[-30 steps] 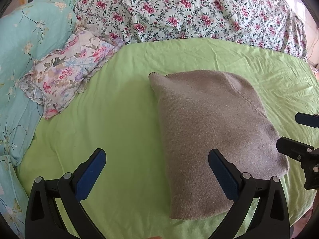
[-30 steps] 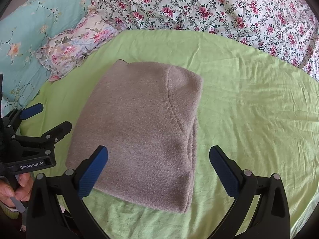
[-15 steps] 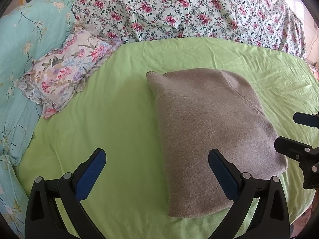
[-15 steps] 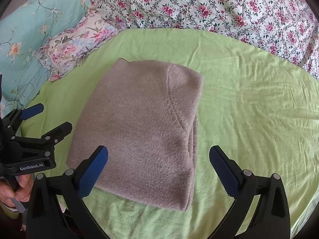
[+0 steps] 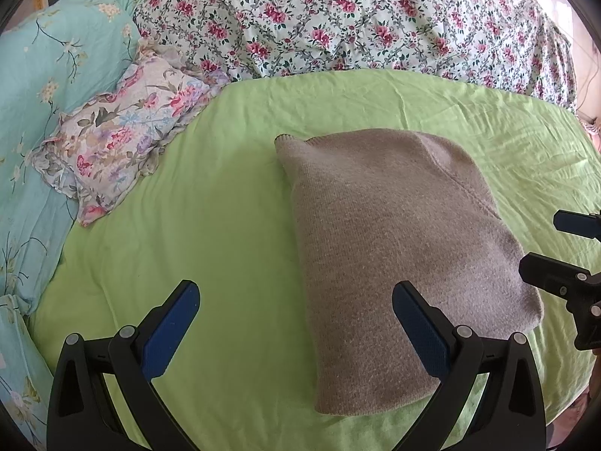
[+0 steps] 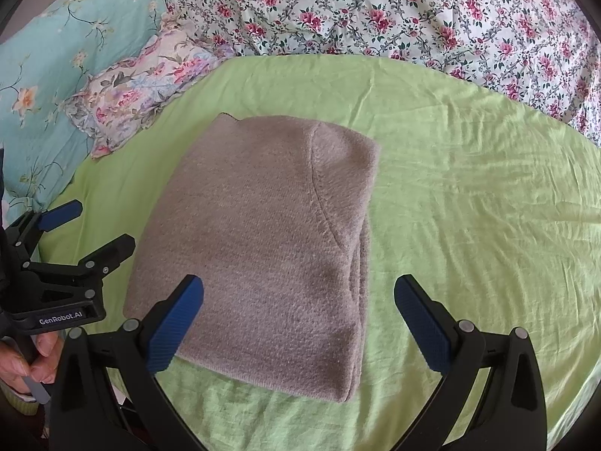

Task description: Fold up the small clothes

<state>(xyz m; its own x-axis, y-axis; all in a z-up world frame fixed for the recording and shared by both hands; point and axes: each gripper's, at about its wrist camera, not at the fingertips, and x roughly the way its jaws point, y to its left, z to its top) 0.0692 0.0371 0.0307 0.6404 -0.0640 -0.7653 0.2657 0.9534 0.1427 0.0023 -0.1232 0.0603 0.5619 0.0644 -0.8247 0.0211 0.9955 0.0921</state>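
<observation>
A grey-brown knitted garment (image 5: 394,248) lies folded into a thick rectangle on the green sheet (image 5: 206,225); it also shows in the right wrist view (image 6: 263,248). My left gripper (image 5: 296,323) is open and empty, held above the garment's near left edge. My right gripper (image 6: 298,319) is open and empty, above the garment's near right corner. Each gripper shows in the other's view: the right one (image 5: 563,255) beside the garment's right edge, the left one (image 6: 82,229) beside its left edge. Neither touches the cloth.
A small floral pillow (image 5: 120,150) lies at the left of the sheet, against a turquoise flowered quilt (image 5: 45,86). A pink-rose patterned quilt (image 5: 357,18) is bunched along the far side. Bare green sheet (image 6: 488,206) extends right of the garment.
Both grippers have drawn back very slightly; the garment sits a little farther off in the views. The garment itself has not moved, and both grippers stay open.
</observation>
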